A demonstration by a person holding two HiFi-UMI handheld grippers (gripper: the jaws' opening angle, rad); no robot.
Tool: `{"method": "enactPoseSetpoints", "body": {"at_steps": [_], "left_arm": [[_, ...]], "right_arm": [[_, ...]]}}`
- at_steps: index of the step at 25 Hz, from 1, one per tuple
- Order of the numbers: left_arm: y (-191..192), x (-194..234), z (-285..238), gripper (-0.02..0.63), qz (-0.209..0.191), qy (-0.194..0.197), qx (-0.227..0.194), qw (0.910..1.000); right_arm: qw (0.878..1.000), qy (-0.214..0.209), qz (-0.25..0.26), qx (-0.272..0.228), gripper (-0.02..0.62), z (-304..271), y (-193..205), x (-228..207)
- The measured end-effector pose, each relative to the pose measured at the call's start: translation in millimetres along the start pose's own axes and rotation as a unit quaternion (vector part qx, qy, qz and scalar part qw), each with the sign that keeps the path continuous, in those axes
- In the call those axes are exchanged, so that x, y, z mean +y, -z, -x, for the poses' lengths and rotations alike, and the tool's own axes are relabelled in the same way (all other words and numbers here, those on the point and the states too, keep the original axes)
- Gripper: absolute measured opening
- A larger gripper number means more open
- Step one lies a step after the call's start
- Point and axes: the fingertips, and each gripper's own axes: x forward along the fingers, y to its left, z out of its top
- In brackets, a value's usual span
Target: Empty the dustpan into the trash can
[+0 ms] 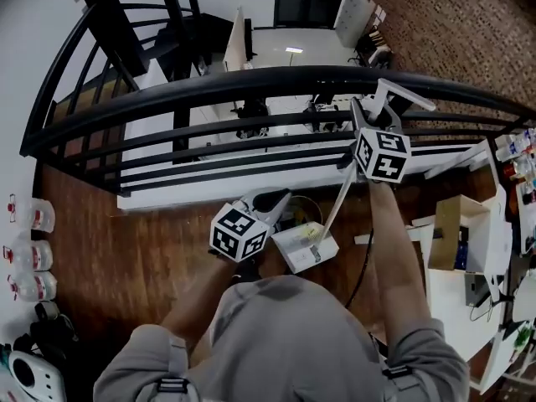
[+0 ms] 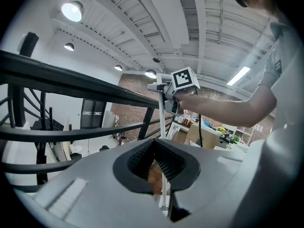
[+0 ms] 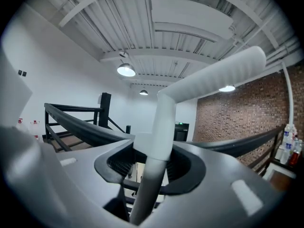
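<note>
In the head view a white long-handled dustpan hangs in front of me, its pan (image 1: 305,246) low over the wooden floor. Its thin shaft (image 1: 337,201) rises to a bent grip. My right gripper (image 1: 371,114) is shut on the top of that handle (image 3: 159,127), which fills the space between its jaws. My left gripper (image 1: 275,199) sits just left of the pan, its jaws closed to a point with nothing in them. In the left gripper view its pads (image 2: 167,163) meet, with the shaft (image 2: 162,122) standing beyond. A round rim (image 1: 307,208), perhaps the trash can, shows behind the pan, mostly hidden.
A black metal railing (image 1: 251,82) curves across in front of me, with a drop to a lower floor beyond. A white table (image 1: 452,291) with a cardboard box (image 1: 456,224) stands at the right. Bottles (image 1: 29,258) line the left wall.
</note>
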Motion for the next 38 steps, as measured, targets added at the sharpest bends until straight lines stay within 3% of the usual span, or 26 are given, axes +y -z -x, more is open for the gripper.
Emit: {"method": "enactPoseSetpoints", "body": {"at_steps": [10,21,29,34,38], "left_arm": [[-15,57,-14,0.005,0.017,0.060,0.015,0.9979],[-17,74,-14,0.005,0.017,0.099,0.026,0.9946],[-8,49,-33,0.005,-0.001,0.168,0.045,0.9847],[4,1,-35,0.005,-0.013,0.200,0.059,0.9780],[15,-45,-28,0.005,-0.027,0.219,0.074,0.9726]], "right_arm": [[0.999,0.035,0.014,0.037,0.170,-54,4,9],[0.997,0.067,0.016,0.039,0.172,-44,1,2],[0.996,0.085,0.008,0.007,0.172,28,-12,4],[0.999,0.050,-0.008,-0.014,0.172,112,-12,15],[0.998,0.046,-0.023,-0.035,0.172,192,-7,20]]}}
